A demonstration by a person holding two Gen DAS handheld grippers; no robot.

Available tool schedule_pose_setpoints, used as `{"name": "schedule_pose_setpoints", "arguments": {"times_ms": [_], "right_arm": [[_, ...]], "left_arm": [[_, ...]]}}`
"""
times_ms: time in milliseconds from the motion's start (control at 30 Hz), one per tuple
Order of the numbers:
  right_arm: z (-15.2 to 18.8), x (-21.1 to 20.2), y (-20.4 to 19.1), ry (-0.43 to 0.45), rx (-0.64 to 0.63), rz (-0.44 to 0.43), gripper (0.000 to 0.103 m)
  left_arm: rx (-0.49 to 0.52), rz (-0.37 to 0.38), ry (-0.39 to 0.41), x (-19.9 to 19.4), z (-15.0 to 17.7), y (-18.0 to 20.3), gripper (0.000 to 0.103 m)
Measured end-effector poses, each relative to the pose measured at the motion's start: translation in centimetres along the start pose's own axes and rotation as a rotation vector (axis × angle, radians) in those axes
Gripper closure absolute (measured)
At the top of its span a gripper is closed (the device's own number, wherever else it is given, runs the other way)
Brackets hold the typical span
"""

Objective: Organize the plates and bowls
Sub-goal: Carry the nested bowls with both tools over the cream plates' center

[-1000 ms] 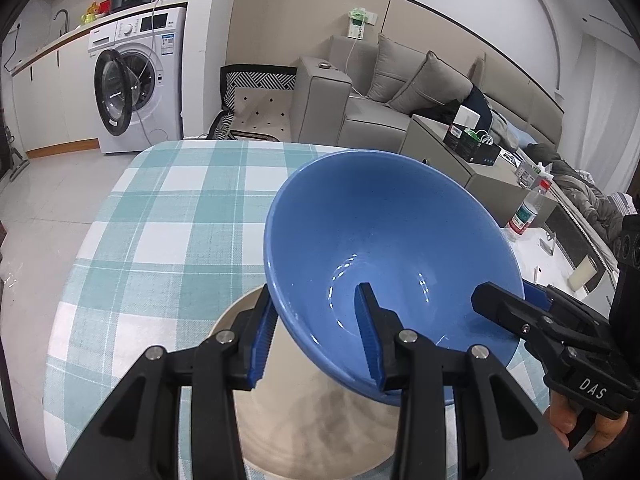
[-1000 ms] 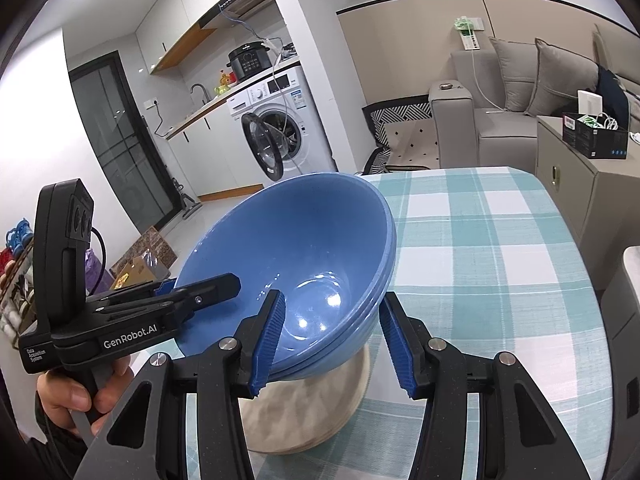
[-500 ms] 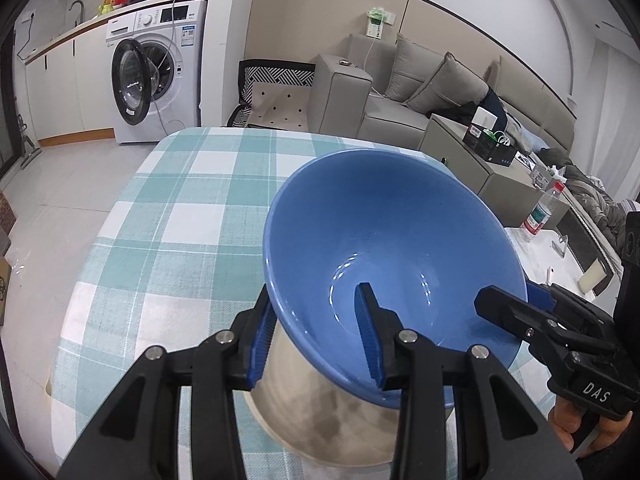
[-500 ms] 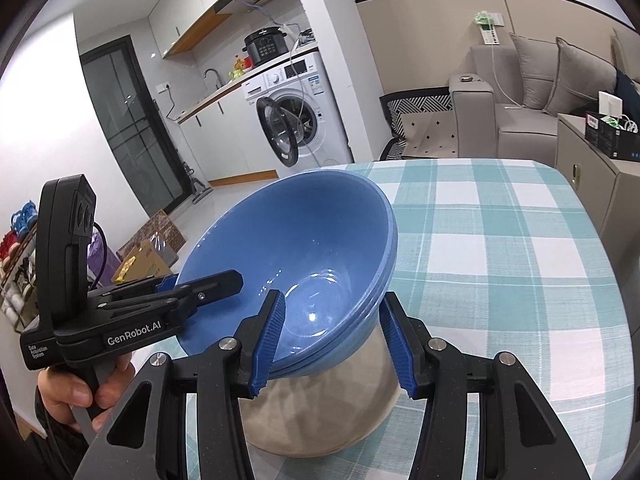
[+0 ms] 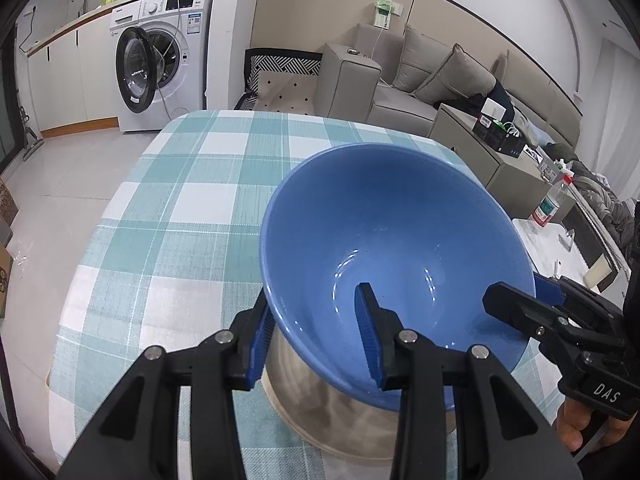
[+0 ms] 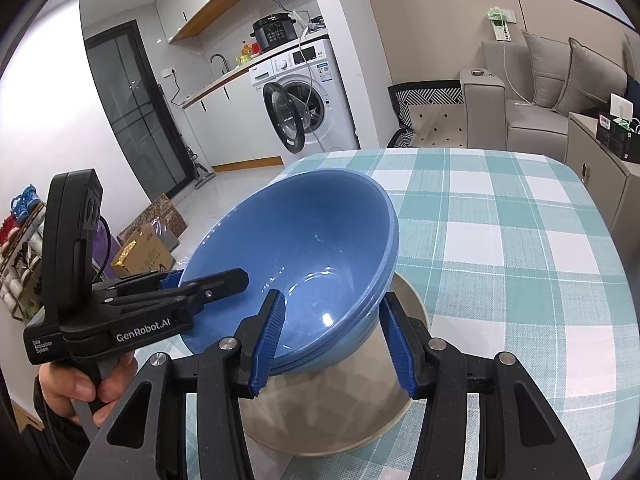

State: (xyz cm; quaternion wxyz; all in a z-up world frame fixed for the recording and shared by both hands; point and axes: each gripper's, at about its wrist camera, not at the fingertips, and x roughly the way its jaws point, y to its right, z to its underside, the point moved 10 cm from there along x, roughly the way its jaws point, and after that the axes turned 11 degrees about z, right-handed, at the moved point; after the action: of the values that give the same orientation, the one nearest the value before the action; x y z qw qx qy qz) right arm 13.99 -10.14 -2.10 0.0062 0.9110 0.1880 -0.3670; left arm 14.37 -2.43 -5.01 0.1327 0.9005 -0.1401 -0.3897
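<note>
Blue bowl [image 5: 396,248] held over a beige plate [image 5: 340,420] at the near end of a table under a teal-and-white checked cloth [image 5: 180,220]. Tilted, not level: in the left wrist view, mouth turned up and toward the camera, far rim high. Round, so no long axis to speak of; axis through the mouth leaning back toward the grippers. In the right wrist view, stepped bands under the rim [image 6: 372,300], perhaps several bowls nested; cannot tell how many.

Left gripper [image 5: 312,344] narrowed onto the near rim, one blue pad [image 5: 368,332] inside the bowl, the other outside against the wall. Right gripper [image 6: 332,336] clamped likewise on the opposite side of the rim, left pad [image 6: 268,344] inside, right pad outside under the bands. Each gripper visible in the other's view, with a hand [image 6: 76,392] on its handle.

Behind the table: washing machine [image 5: 160,76] with door open, grey sofa [image 5: 420,80].
</note>
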Motion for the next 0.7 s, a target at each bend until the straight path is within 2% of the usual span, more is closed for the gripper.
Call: {"name": "schedule_pose_setpoints", "arguments": {"times_ms": [233, 700], "right_arm": [[0.18, 0.35, 0.08, -0.004, 0.004, 0.008, 0.053], [0.01, 0.90, 0.83, 0.006, 0.025, 0.023, 0.053]], "left_arm": [[0.018, -0.006, -0.010, 0.45, 0.24, -0.04, 0.065], [0.019, 0.016, 0.037, 0.94, -0.33, 0.12, 0.063]]}}
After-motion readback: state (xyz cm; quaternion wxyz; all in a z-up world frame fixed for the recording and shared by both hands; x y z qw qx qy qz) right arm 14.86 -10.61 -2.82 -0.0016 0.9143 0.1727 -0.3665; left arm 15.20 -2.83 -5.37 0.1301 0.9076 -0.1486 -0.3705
